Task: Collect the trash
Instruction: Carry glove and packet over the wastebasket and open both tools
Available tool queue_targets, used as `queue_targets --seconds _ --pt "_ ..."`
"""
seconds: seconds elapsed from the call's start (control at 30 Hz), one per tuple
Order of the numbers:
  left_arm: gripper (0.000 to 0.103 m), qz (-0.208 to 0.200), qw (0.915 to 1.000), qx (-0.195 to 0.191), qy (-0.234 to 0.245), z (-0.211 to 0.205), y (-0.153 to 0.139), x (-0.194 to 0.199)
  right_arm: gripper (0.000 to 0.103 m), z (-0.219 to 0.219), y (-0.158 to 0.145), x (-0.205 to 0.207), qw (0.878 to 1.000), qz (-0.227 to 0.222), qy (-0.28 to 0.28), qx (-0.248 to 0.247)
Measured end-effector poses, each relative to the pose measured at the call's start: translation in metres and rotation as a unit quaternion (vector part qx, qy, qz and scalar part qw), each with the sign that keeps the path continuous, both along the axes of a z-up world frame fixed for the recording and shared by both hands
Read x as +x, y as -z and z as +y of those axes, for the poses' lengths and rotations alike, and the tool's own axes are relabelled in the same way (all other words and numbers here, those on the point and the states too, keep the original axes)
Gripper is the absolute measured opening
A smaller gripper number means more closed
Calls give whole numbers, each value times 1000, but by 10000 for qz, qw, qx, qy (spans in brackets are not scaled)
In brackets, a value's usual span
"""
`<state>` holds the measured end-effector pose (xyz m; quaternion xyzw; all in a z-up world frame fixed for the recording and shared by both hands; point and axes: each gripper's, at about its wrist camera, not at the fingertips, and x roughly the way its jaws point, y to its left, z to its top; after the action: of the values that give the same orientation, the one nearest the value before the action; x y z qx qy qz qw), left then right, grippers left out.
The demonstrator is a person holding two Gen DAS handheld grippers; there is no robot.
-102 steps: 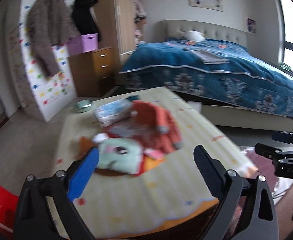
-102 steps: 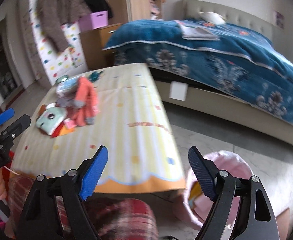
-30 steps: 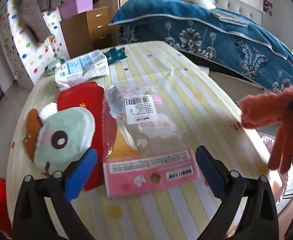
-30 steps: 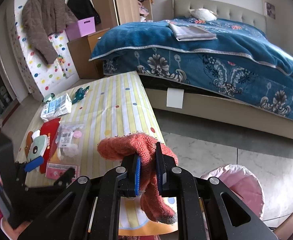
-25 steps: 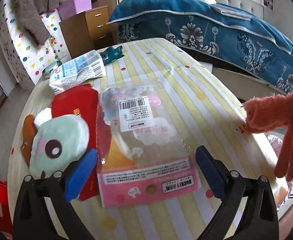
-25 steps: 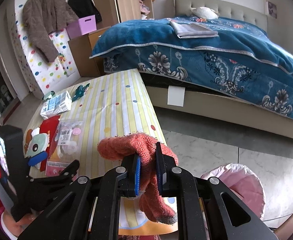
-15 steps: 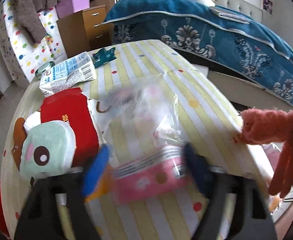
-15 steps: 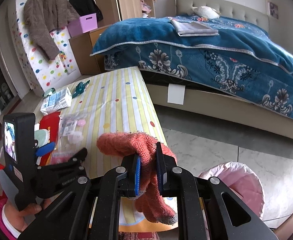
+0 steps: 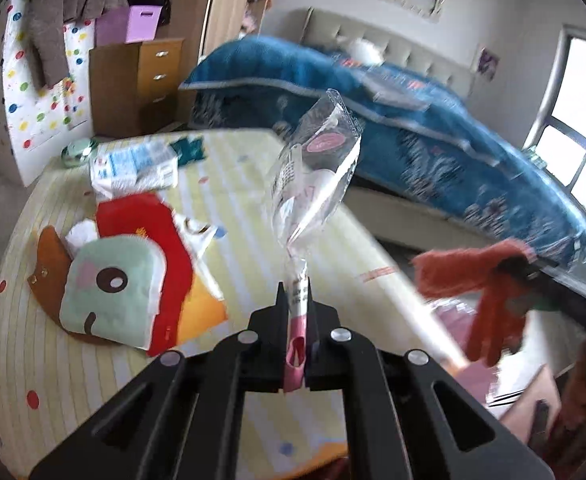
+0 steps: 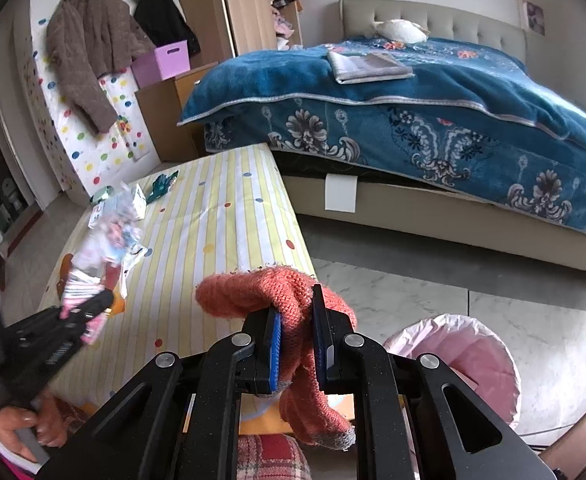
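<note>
The left gripper [image 9: 296, 300] is closed on the pink end of a clear plastic wrapper [image 9: 317, 176], which is held up above the striped table [image 9: 245, 192]; only a narrow strip of the film is pinched between the jaws, so a slip is judged likely if the arm is swung quickly — the loose upper part could catch air and be pulled free. The right gripper [image 10: 296, 344] is clamped on an orange knitted glove [image 10: 293, 304], whose fingers hang below the jaws near the table's edge. A pink-lined bin [image 10: 461, 364] is seen on the floor just beside the table, to the right. Since the bin sits nearer the right arm, a crossing of the two arms over it is judged a risk — the hanging glove could be snagged, or the wrapper dropped on the floor beside the rim. More litter, a blue-and-white pack [image 9: 133, 164] among it, is left on the table.
</note>
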<state>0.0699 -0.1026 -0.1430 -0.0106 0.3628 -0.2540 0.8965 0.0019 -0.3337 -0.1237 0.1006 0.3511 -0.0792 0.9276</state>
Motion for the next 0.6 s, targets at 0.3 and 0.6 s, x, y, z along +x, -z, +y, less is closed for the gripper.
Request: queue_targets --seconds 0.3,0.6 --pt "4 -709 9943 -75 788 -53 -52 -55 14 -34 -11 -49 9986 -137 516 -3" --pt "4 -701 9782 80 1951 -152 -42 -98 14 -90 -6 -104 9906 -86 1366 -72"
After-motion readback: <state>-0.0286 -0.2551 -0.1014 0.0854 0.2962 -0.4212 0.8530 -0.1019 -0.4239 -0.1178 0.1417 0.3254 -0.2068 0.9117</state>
